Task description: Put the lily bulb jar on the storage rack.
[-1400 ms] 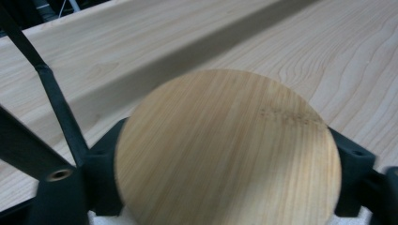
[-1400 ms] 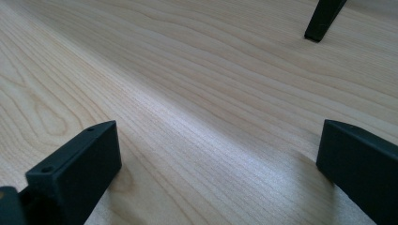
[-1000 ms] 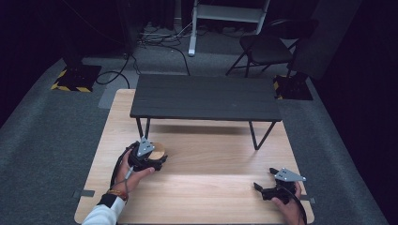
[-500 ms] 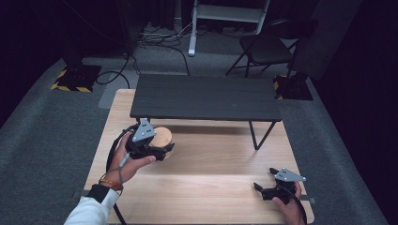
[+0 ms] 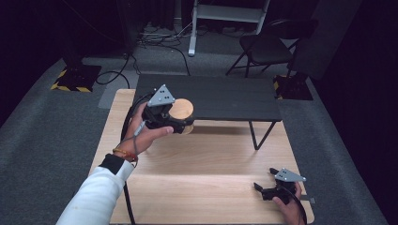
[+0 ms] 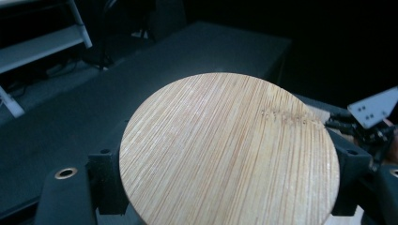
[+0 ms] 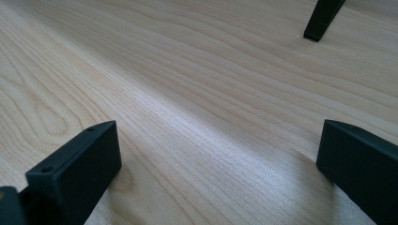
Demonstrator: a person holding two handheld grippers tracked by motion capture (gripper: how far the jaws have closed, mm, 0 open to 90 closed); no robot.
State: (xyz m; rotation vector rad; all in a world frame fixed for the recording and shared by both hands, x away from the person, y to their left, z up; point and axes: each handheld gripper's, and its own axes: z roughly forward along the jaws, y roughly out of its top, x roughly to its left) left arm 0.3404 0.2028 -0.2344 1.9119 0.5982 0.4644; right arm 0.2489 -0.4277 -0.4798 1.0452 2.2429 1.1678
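1. Carrying step: your left gripper pinches the round bamboo disc between its jaws, raised over the front left edge of the black shelf.
2. Next, lower it flat onto the shelf, I judge.
3. Your right gripper rests with jaws spread at the tabletop's near right corner.

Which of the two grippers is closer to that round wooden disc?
The left. The left gripper has its jaws shut on the round wooden disc, held above the table's far side. The right gripper rests far away at the wooden table's near right corner, jaws open.
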